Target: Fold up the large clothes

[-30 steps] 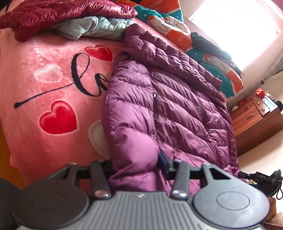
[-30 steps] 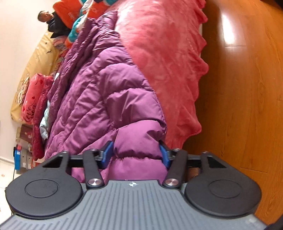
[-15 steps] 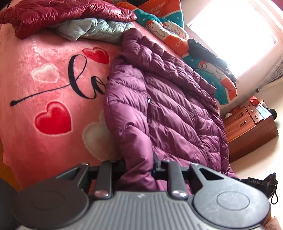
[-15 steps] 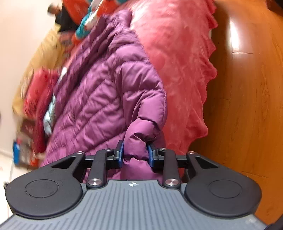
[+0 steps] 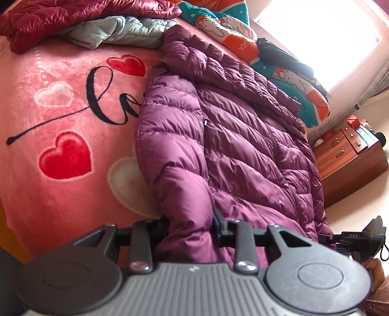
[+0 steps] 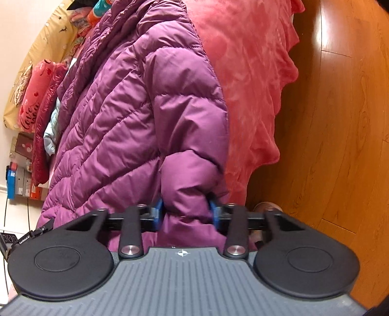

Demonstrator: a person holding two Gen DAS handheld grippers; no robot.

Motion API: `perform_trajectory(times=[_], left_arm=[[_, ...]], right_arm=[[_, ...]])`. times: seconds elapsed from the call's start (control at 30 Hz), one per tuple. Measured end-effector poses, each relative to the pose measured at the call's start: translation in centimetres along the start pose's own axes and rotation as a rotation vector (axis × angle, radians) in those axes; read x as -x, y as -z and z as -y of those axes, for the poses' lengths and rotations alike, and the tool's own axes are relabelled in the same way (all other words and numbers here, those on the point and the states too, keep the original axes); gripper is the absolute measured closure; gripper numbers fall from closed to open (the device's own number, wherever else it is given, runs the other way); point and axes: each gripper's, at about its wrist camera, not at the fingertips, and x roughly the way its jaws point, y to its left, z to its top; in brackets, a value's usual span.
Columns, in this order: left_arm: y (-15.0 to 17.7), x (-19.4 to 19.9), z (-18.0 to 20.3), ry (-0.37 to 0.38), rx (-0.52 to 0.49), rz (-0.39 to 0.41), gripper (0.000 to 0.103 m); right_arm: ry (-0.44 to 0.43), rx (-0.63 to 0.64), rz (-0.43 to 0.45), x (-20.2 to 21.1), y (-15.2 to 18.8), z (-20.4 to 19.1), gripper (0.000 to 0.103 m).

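Observation:
A purple quilted down jacket (image 5: 243, 145) lies spread on the pink heart-print blanket (image 5: 60, 121), its hem at the bed's near edge. My left gripper (image 5: 190, 226) has a thick bunch of the hem's left corner between its pads; its jaws are opening slightly while fabric still fills the gap. In the right wrist view the same jacket (image 6: 136, 109) lies beside the blanket's ruffled edge (image 6: 255, 85). My right gripper (image 6: 186, 214) is closing, its blue pads (image 6: 158, 214) squeezing a puffy fold of the hem's other corner.
A dark red jacket (image 5: 73, 14) and a pale grey-blue one (image 5: 121, 31) are heaped at the bed's far side, with a cartoon quilt (image 5: 291, 73) beyond. A wooden dresser (image 5: 347, 155) stands right of the bed. Wooden floor (image 6: 340, 121) borders the blanket's edge.
Both pairs of jaws have narrowed onto the jacket's hem, bunching the fabric. The left pair has since widened a little. The right gripper has shifted and tilted, and the jacket looks closer in its view.

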Motion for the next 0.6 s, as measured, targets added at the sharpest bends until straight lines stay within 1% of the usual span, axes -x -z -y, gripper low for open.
perform_trajectory(times=[0.03, 0.07, 0.13, 0.2, 0.33, 0.4, 0.6], left_arm=[[0.0, 0.0, 0.0, 0.005, -0.001, 0.002, 0.078], [0.0, 0.1, 0.1, 0.010, -0.002, 0.006, 0.080], [0.0, 0.2, 0.1, 0.021, -0.003, 0.013, 0.082], [0.0, 0.4, 0.0, 0.041, 0.008, 0.021, 0.084], [-0.3, 0.9, -0.6, 0.090, 0.071, 0.038, 0.086], [-0.5, 1.1, -0.6, 0.114, 0.100, 0.049, 0.086], [-1.5, 1.6, -0.3, 0.189, 0.175, 0.087, 0.087]], right_arm=[[0.001, 0.005, 0.002, 0.1, 0.0, 0.0, 0.069], [0.006, 0.008, 0.005, 0.1, 0.1, -0.1, 0.071], [0.010, 0.018, 0.027, 0.4, 0.3, -0.2, 0.078], [0.004, 0.033, 0.061, 0.7, 0.7, -0.6, 0.081], [-0.030, 0.041, 0.123, 1.2, 1.2, -1.1, 0.086], [-0.087, 0.025, 0.152, 1.9, 1.3, -0.9, 0.086], [-0.302, -0.087, 0.239, 2.7, 1.0, -1.2, 0.085]])
